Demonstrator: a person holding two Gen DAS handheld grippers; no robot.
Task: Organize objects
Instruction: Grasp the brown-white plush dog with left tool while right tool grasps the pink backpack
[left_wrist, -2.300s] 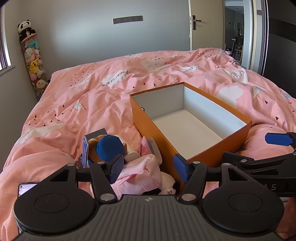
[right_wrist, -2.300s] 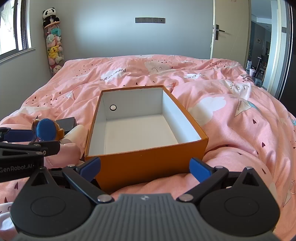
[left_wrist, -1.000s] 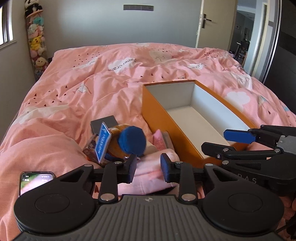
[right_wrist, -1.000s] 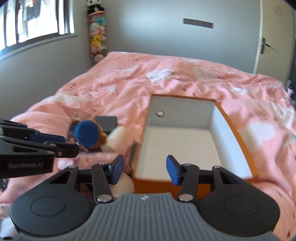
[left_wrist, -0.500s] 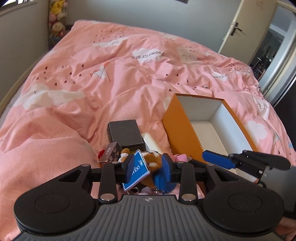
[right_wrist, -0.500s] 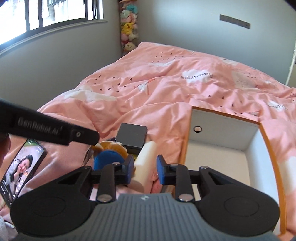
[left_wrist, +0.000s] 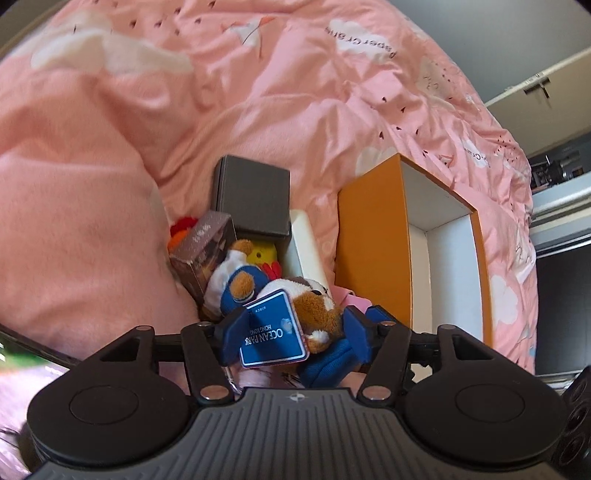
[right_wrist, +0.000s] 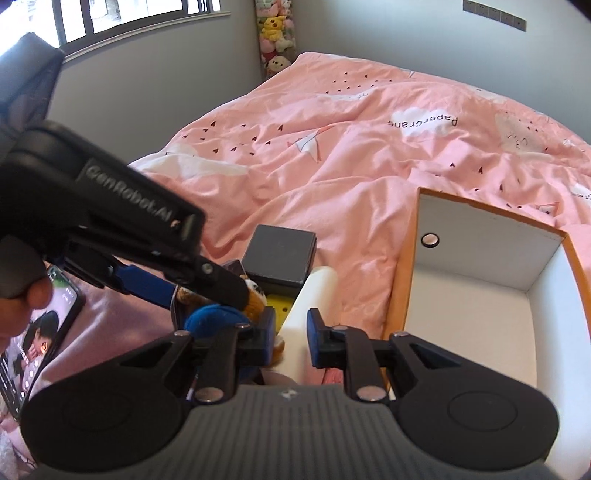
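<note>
A pile of small things lies on the pink duvet left of an open orange box. My left gripper points down over a brown plush toy in blue clothes with a blue tag. Its jaws are opening, with the toy and tag between them. My right gripper is closing on a white cylinder, which fills the narrow gap between its pads. A dark grey box and a small brown box lie just beyond.
A yellow toy sits under the grey box's edge. A lit phone lies on the duvet at the left, near a hand on the left gripper. Wall, window and a stack of plush toys stand behind the bed.
Both grippers have swung left from the orange box and tipped down over the pile. The left jaws have widened around the plush toy; the right jaws have narrowed onto the white cylinder.
</note>
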